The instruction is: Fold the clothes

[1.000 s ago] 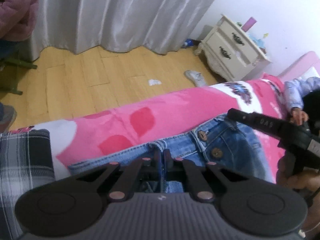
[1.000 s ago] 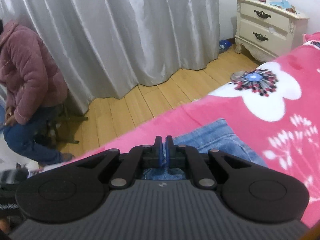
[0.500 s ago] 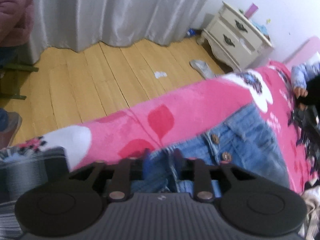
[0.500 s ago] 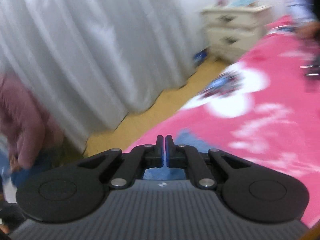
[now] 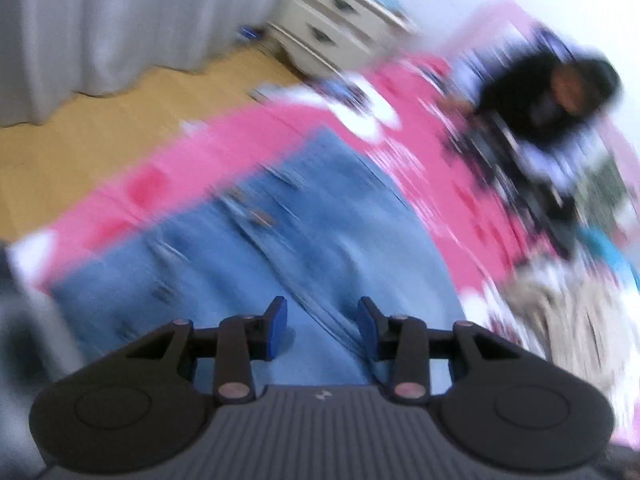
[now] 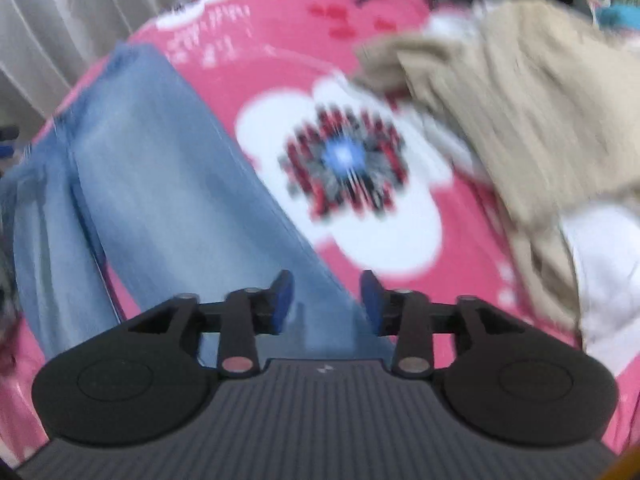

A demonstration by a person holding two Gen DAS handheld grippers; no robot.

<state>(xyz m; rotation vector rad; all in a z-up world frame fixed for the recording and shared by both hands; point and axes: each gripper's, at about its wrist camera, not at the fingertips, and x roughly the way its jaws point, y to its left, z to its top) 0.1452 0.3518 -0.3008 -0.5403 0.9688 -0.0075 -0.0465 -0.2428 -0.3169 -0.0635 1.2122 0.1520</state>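
Note:
Light blue jeans (image 5: 256, 248) lie spread on a pink flowered blanket (image 5: 432, 184), the buttoned waist toward the floor side. My left gripper (image 5: 322, 326) hangs open above the seat of the jeans, nothing between its blue pads. In the right wrist view the jeans' legs (image 6: 160, 184) run down the blanket (image 6: 288, 40). My right gripper (image 6: 328, 300) is over the leg's edge, its jaws opening, and no cloth is pinched between them. Both views are blurred by motion.
A beige garment (image 6: 508, 112) and white cloth (image 6: 608, 272) are piled on the right of the bed. A person in dark clothing (image 5: 560, 92) sits at the far side. A white nightstand (image 5: 340, 32), grey curtain (image 5: 100, 24) and wooden floor (image 5: 100, 152) lie beyond the bed edge.
Both grippers let go of the jeans and stand open. The left one rose and tilted over the seat. The right one swung far across, from the waist to the legs.

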